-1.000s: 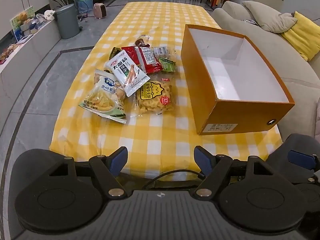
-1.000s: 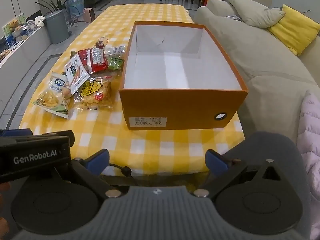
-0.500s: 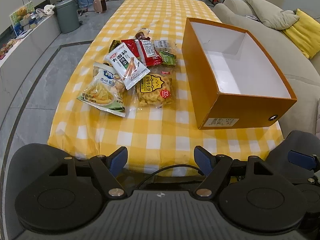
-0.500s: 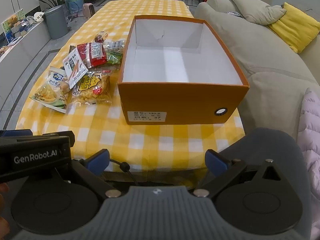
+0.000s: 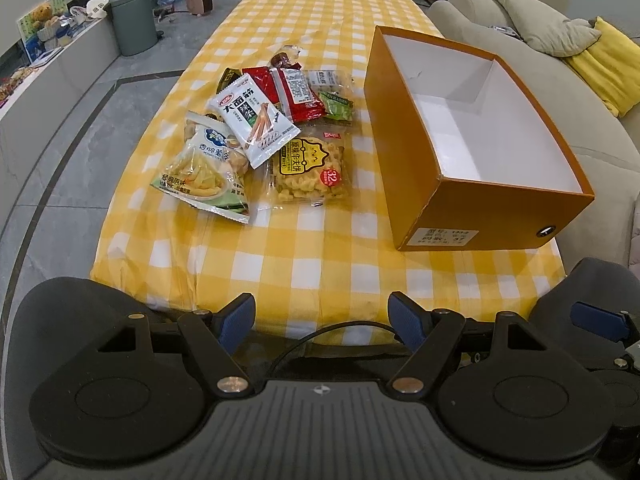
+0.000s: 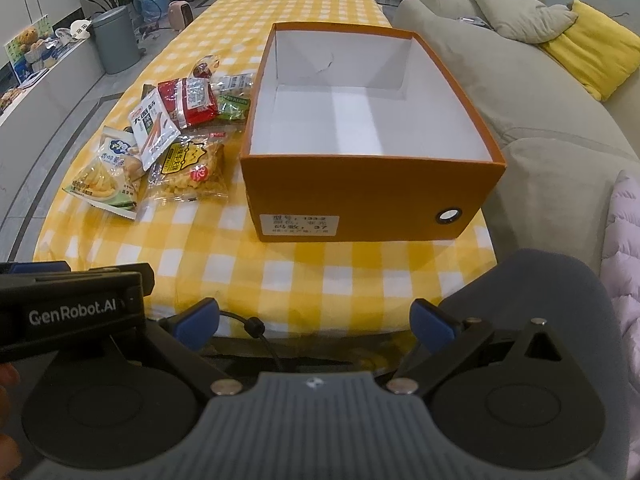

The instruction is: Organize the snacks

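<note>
Since the earlier frames we have carried both tongs forward toward the counter (image 5: 304, 264); its near edge and everything on it now sit closer in both views, while nothing on it has shifted.

The counter wears a yellow checked cloth. On its right side stands the orange box (image 6: 360, 196), open at the top and holding nothing we can see. To the left of the box, near but not touching it, lies the heap of snack packets (image 5: 276, 128), overlapping one another. The nearest are the green-and-white chip bag (image 5: 204, 172) and the clear bag of yellow pieces (image 5: 308, 168); the white packet (image 5: 256, 120) lies across both.

The left tongs (image 5: 322, 322) are released, jaws spread and holding nothing. The right tongs (image 6: 314, 322) are likewise released and bare.

We judge this to be the approach step: no packet is gripped yet. The next move calls for lowering one set of tongs over a free packet edge, probably the topmost white packet, and closing before lifting toward the box.
</note>
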The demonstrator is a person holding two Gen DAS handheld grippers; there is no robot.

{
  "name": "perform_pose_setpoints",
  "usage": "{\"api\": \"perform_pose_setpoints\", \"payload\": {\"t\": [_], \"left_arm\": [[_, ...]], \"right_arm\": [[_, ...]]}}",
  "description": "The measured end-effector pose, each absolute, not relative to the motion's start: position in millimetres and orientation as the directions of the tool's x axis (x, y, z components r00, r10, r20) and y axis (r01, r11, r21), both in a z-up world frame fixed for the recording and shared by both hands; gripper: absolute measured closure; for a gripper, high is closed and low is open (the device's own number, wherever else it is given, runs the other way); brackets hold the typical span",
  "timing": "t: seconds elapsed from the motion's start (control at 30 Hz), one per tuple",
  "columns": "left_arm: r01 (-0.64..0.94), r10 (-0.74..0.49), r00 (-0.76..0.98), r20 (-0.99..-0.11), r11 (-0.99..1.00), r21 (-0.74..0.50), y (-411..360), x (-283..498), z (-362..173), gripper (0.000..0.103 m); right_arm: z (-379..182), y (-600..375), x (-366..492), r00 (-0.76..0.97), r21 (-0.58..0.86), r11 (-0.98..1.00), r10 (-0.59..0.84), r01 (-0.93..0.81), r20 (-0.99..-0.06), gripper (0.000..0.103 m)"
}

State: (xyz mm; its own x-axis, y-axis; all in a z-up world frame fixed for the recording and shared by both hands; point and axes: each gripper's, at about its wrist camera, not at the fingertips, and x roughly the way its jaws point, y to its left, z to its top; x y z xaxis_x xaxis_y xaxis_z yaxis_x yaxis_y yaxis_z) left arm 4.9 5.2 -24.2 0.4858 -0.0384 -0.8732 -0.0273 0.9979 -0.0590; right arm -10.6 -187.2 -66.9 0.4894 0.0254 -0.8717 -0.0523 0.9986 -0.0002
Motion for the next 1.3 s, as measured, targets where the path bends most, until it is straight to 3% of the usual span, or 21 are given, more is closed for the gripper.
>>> {"api": "perform_pose_setpoints", "payload": {"t": [1.3], "left_arm": [[-0.018, -0.043, 0.462, -0.886, 0.998, -0.058, 5.1, 5.9, -30.4, 0.014]], "right_arm": [[-70.2, -184.9, -10.3, 0.462, 0.003, 0.998, 0.035, -0.069, -0.886, 0.004]]}}
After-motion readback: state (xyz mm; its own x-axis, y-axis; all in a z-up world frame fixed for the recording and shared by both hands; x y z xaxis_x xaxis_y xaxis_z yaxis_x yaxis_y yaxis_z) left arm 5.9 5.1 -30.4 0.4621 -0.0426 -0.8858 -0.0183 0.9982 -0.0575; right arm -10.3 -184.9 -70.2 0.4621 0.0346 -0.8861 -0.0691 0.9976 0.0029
